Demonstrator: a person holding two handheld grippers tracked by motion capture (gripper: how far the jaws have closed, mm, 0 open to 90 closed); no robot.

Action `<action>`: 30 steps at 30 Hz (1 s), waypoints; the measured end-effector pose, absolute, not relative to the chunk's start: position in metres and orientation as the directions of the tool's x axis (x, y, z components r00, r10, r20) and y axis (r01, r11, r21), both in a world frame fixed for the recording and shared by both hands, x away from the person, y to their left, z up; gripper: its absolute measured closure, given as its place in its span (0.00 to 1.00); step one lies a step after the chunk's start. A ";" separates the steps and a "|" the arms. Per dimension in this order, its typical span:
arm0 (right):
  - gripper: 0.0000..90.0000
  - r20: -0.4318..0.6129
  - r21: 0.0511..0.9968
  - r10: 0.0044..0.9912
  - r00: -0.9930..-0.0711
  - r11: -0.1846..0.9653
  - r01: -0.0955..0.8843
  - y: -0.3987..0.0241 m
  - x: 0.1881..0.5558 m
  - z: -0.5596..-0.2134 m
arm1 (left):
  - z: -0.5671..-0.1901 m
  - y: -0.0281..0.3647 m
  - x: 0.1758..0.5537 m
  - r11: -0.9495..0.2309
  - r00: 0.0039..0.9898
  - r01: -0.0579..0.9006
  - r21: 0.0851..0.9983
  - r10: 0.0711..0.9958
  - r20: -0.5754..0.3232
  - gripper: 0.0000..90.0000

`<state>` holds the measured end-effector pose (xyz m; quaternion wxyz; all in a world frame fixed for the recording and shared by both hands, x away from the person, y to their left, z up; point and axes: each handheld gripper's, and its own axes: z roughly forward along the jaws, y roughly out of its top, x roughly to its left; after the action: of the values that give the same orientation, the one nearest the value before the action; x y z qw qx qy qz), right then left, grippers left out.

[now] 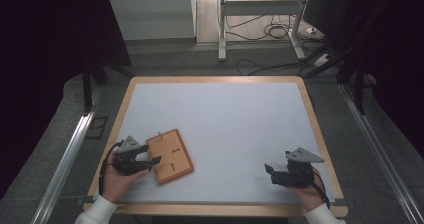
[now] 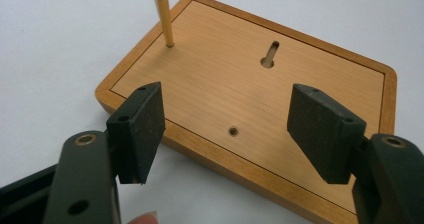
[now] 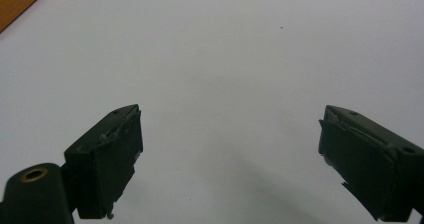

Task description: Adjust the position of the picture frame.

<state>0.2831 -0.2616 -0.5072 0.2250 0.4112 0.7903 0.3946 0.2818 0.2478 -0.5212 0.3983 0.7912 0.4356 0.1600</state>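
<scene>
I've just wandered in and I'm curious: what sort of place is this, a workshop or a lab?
Most likely a lab set up for recording handwork. A wood-edged table with a white top stands between dark curtains, cables trail over the floor behind it, and a person holds a left gripper beside a wooden board.

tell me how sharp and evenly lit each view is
High view: dark at both sides, white mat evenly lit. Left gripper view: wooden board and brass pin sharp. Right gripper view: soft shadow on the mat, no glare.
</scene>
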 end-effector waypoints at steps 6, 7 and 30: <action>0.12 -0.047 0.794 0.809 -0.586 0.386 0.469 -0.259 0.286 -0.509 | -0.521 0.249 0.281 -0.299 0.562 0.568 0.767 0.822 -0.095 0.35; 0.12 -0.047 0.796 0.808 -0.587 0.385 0.467 -0.260 0.285 -0.509 | -0.521 0.249 0.281 -0.300 0.563 0.567 0.767 0.821 -0.095 0.35; 0.14 -0.052 0.780 0.800 -0.598 0.407 0.476 -0.263 0.276 -0.510 | -0.520 0.247 0.291 -0.300 0.558 0.567 0.767 0.825 -0.089 0.33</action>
<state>0.2758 -0.2632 -0.5096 0.2148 0.3934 0.8107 0.3765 0.2911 0.2468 -0.5203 0.3944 0.7896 0.4407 0.1636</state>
